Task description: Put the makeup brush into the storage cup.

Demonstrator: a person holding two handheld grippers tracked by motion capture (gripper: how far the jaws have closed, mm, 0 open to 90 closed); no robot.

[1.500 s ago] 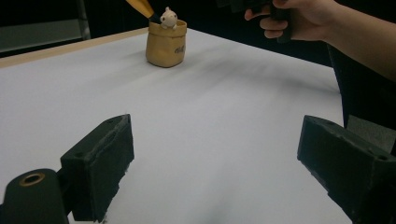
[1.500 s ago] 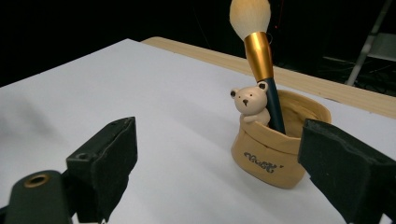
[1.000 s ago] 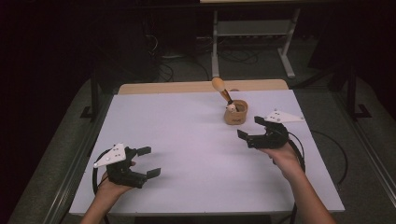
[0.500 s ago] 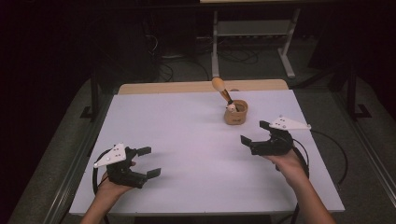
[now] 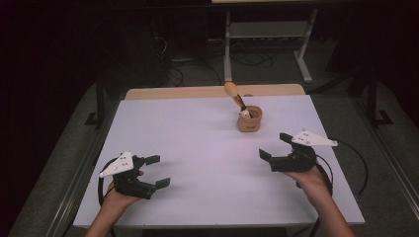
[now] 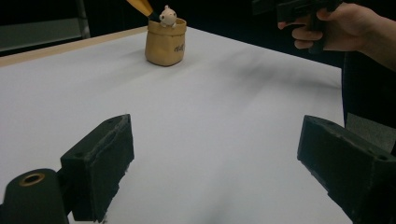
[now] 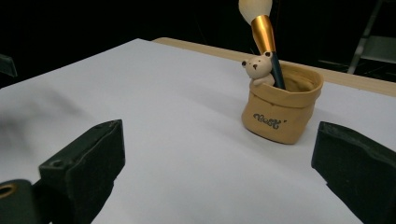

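The right gripper (image 5: 274, 146) hovers low over the white tabletop (image 5: 197, 148), its jaws having just been opening and now spread wide with nothing between them. The small tan pouch-shaped holder with a bear figure (image 7: 281, 108) stands ahead of those jaws, apart from them, a gold-ferruled brush (image 7: 263, 28) leaning out of it. The left gripper (image 5: 157, 172) sits wide open and empty, well apart from the holder

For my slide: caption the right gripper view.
Open right gripper faces a tan holder with a bear and brush.
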